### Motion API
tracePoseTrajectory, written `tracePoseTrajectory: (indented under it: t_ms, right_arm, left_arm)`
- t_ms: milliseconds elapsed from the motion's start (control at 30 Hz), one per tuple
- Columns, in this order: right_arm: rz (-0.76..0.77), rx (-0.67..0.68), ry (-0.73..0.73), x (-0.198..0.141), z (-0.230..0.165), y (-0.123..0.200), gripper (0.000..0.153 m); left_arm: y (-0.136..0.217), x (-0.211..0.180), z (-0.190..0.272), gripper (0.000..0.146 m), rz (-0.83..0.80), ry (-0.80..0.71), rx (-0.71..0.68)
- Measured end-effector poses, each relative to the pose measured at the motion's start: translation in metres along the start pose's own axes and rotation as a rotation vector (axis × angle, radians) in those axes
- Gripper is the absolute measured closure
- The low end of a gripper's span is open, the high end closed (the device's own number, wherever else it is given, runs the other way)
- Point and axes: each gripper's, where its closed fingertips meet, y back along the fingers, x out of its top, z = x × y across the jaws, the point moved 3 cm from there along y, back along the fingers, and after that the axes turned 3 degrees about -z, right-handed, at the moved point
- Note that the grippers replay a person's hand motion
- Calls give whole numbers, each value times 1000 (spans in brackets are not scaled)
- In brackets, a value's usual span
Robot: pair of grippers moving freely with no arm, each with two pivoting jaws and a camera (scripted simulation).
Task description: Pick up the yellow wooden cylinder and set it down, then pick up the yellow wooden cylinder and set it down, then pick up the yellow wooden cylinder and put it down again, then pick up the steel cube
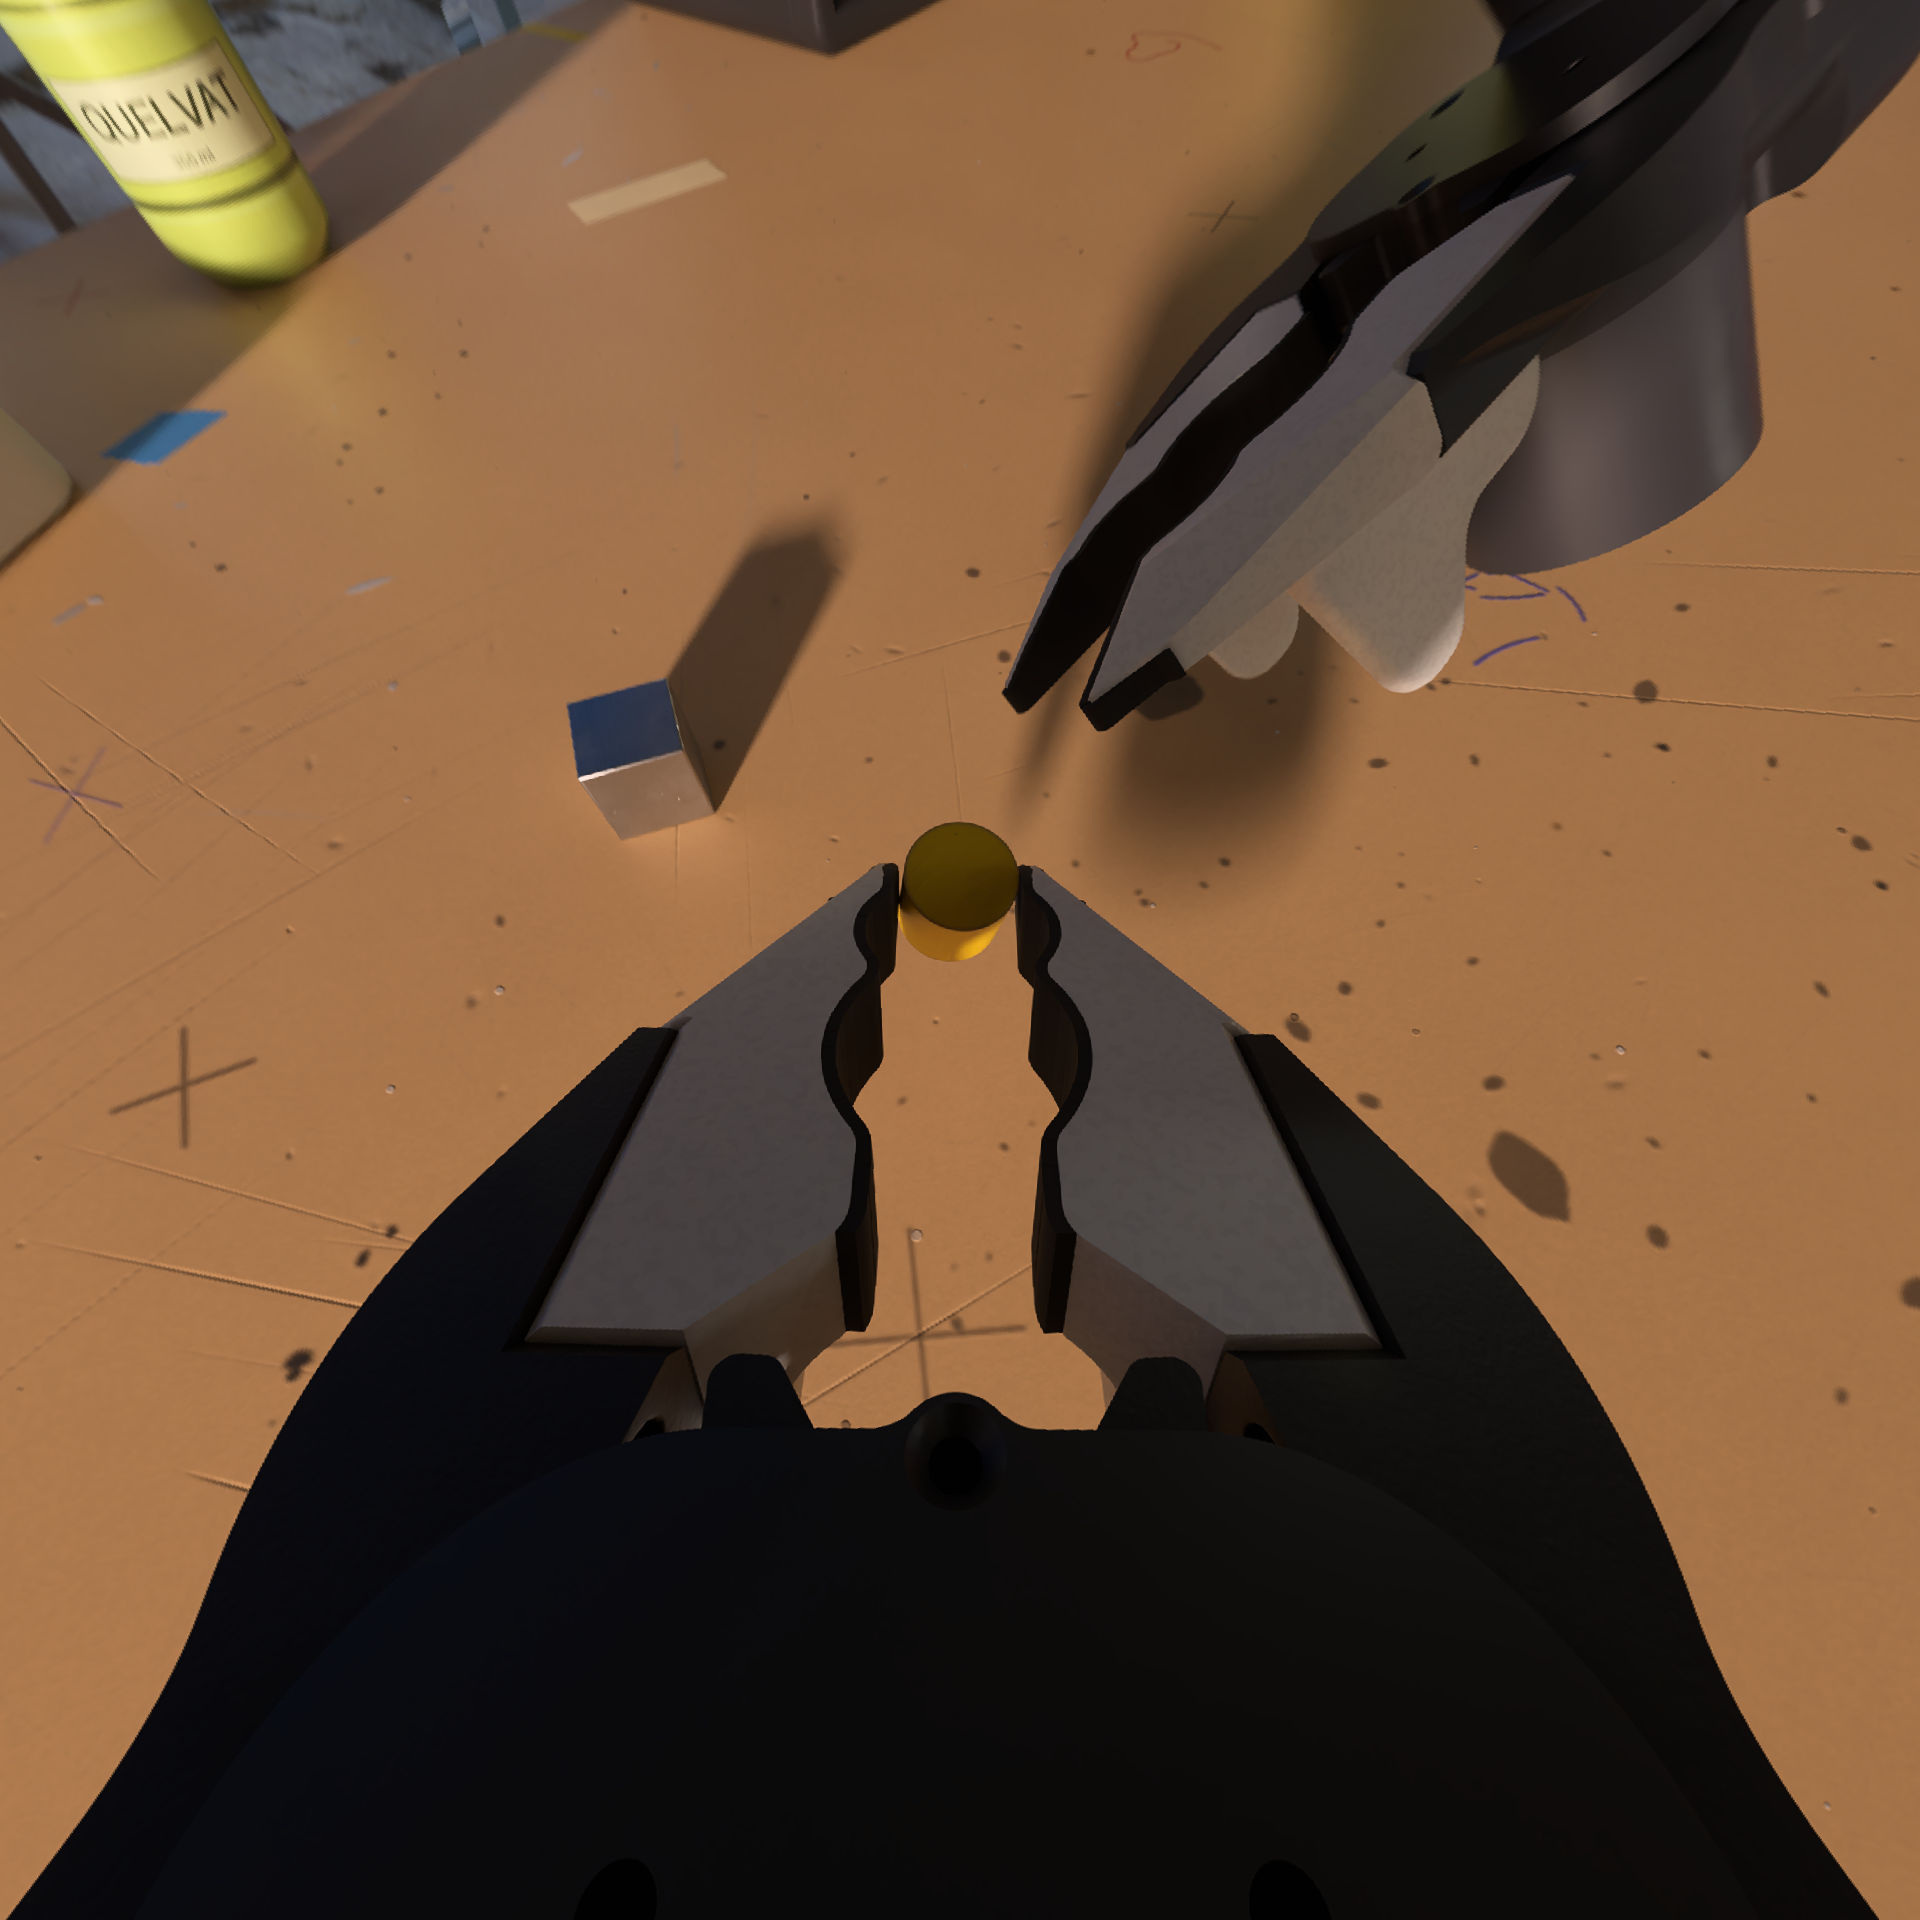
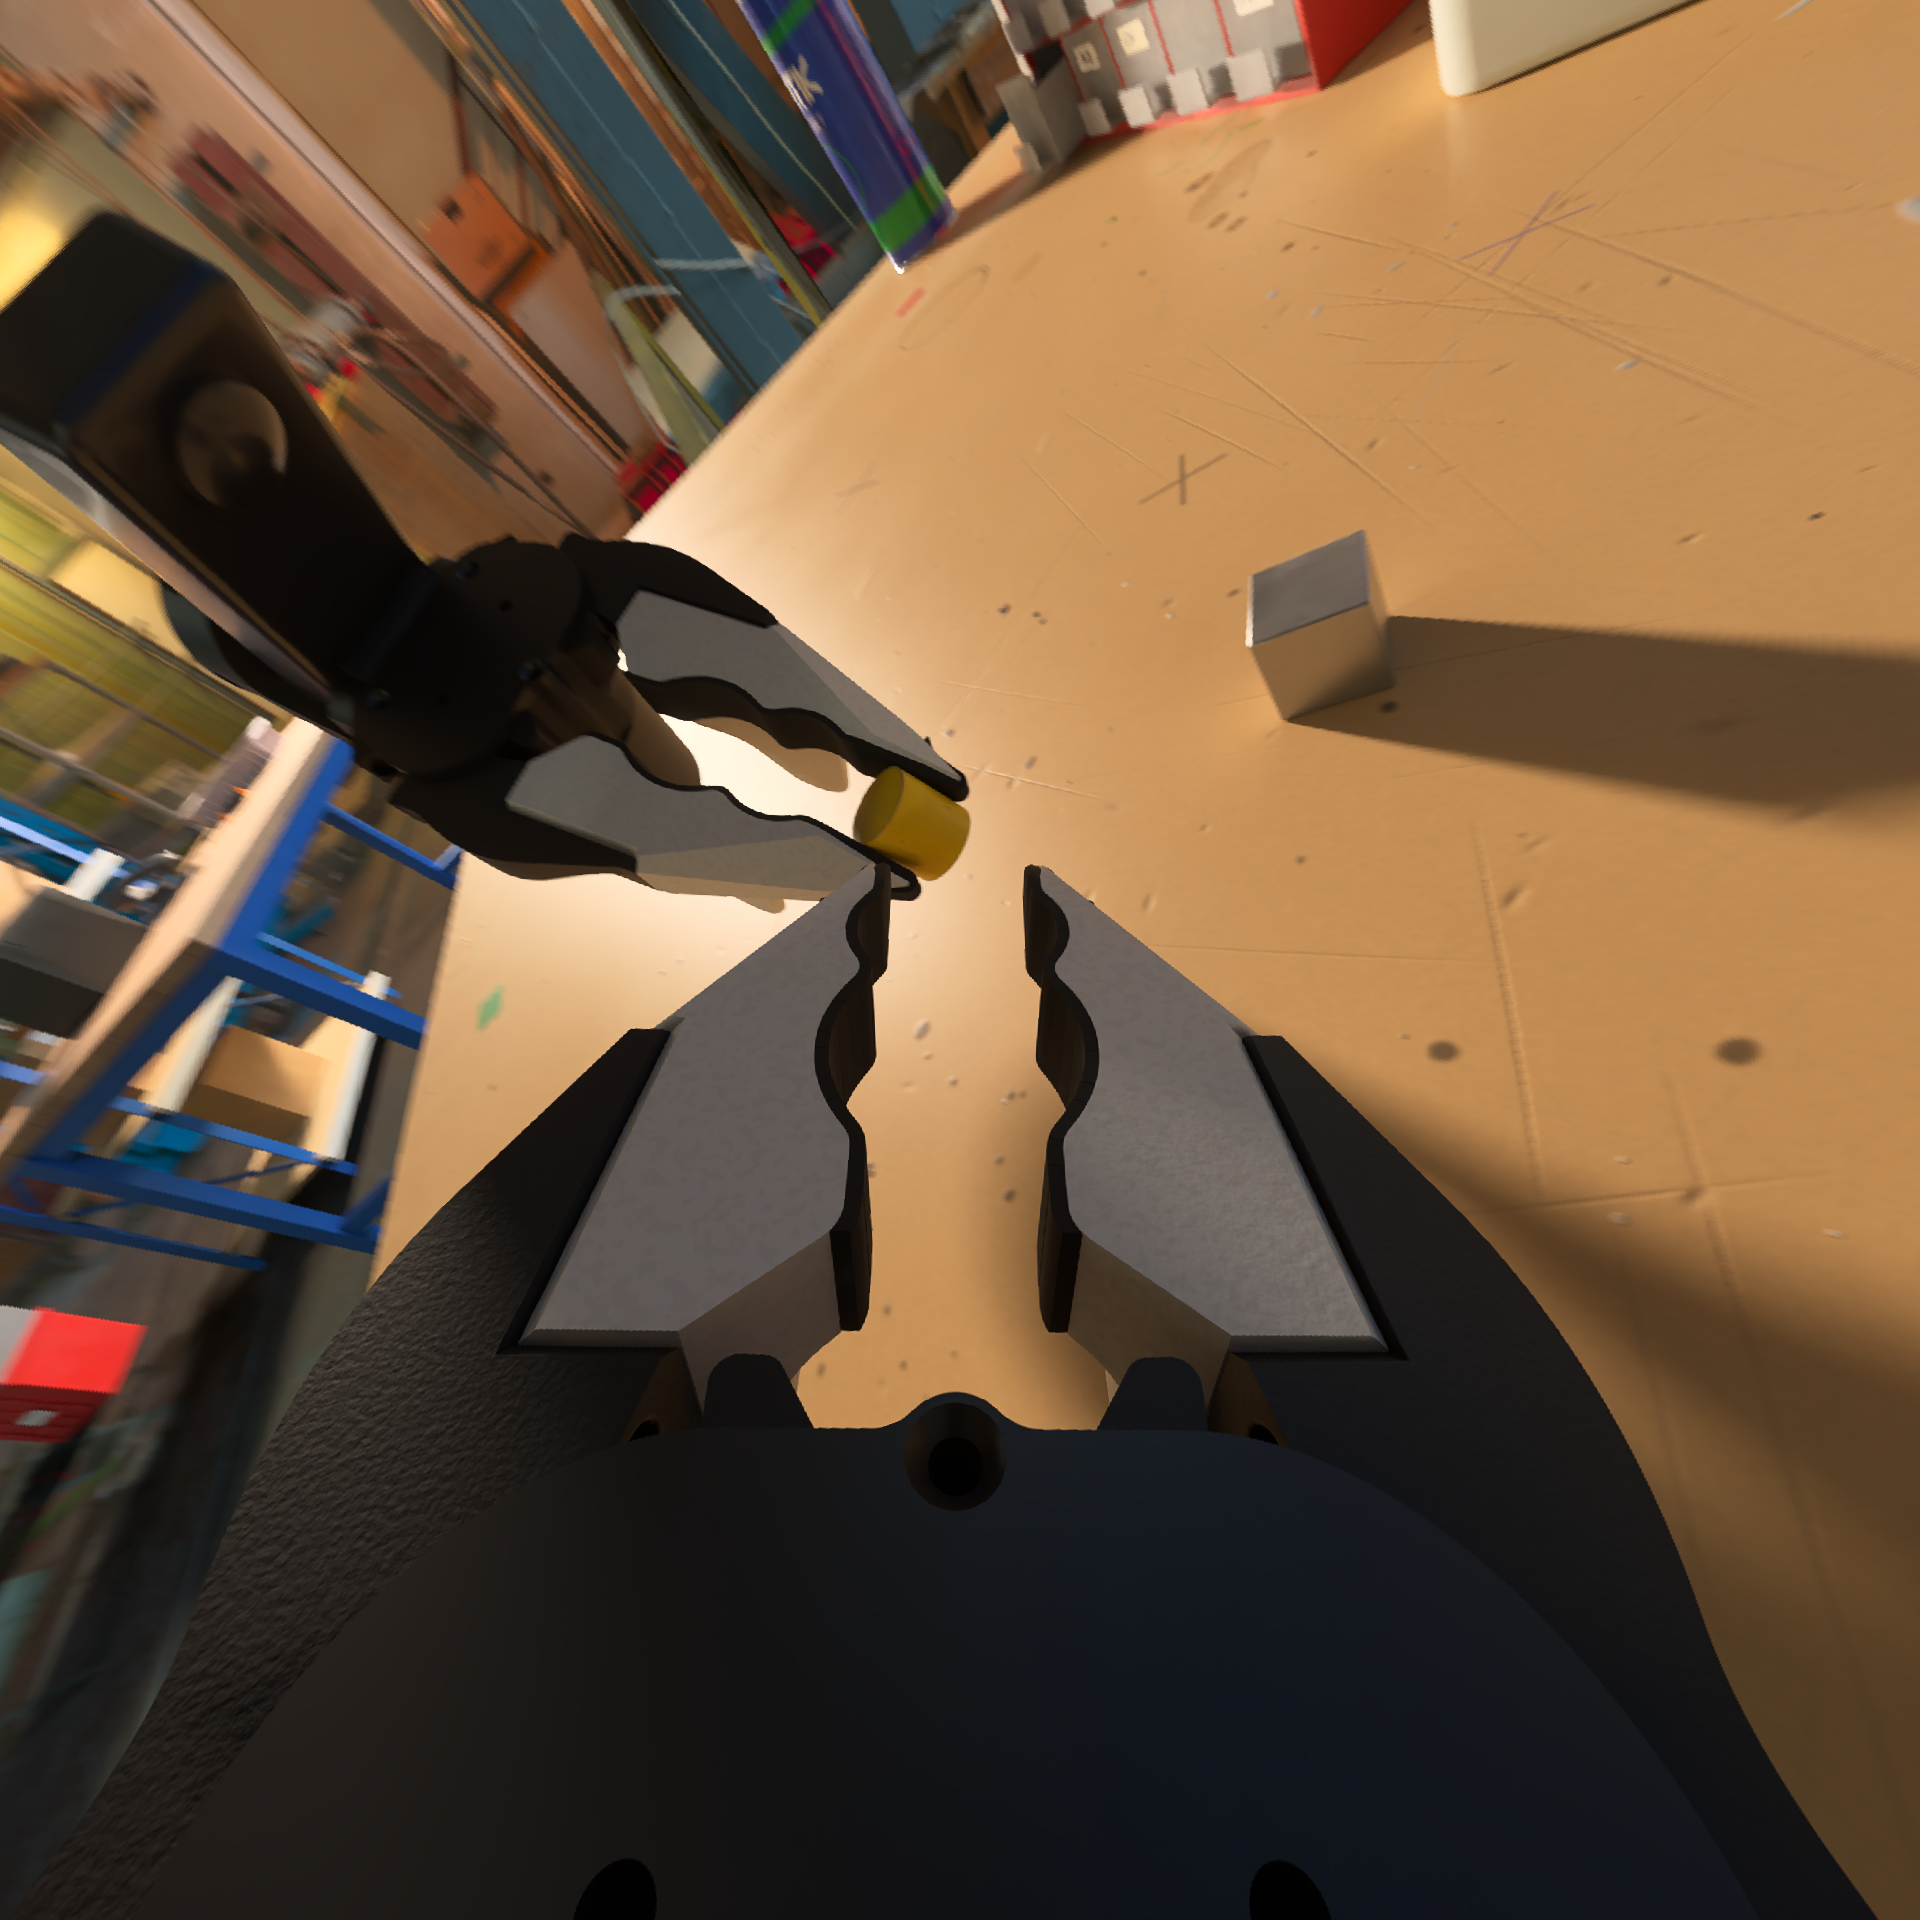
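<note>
On the scratched, speckled tan wooden tabletop we see the small yellow wooden cylinder, smooth and matte, standing upright with its round end face up. Our left gripper, with pale grey fingers edged by wavy black pads, has its tips pressed against both sides of the cylinder, clamping it; from the right wrist view the cylinder looks pinched between those tips, though whether its base touches the table we cannot tell. Just left of it and apart sits the steel cube, shiny with sharp edges, casting a long shadow; it also shows in the right wrist view. Our right gripper hangs close to the cylinder with its fingers spread, a gap between them and nothing in it. At the far left corner stands a glossy yellow-green bottle bearing a pale label with printed lettering. A strip of blue tape and a beige strip lie flat on the table.
</note>
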Motion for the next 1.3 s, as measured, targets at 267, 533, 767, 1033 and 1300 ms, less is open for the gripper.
tracePoseTrajectory:
  t_ms: [267,533,767,1033,1300]
  right_arm:
    - [-94,-82,106,-11,2,-8,129]
    - [-173,-186,255,-15,4,-19,153]
    - [-177,-285,490,-7,-6,-35,153]
    - [-150,-304,456,0,-4,-32,153]
    - [-215,-321,464,-7,-1,-36,153]
  left_arm:
    - [-16,-15,1,124,-168,10,14]
    - [-20,-24,5,124,-241,49,-36]
    - [-20,-24,4,124,-242,93,-66]
    - [-20,-25,4,124,-240,128,-87]
    - [-20,-25,3,124,-239,151,-100]
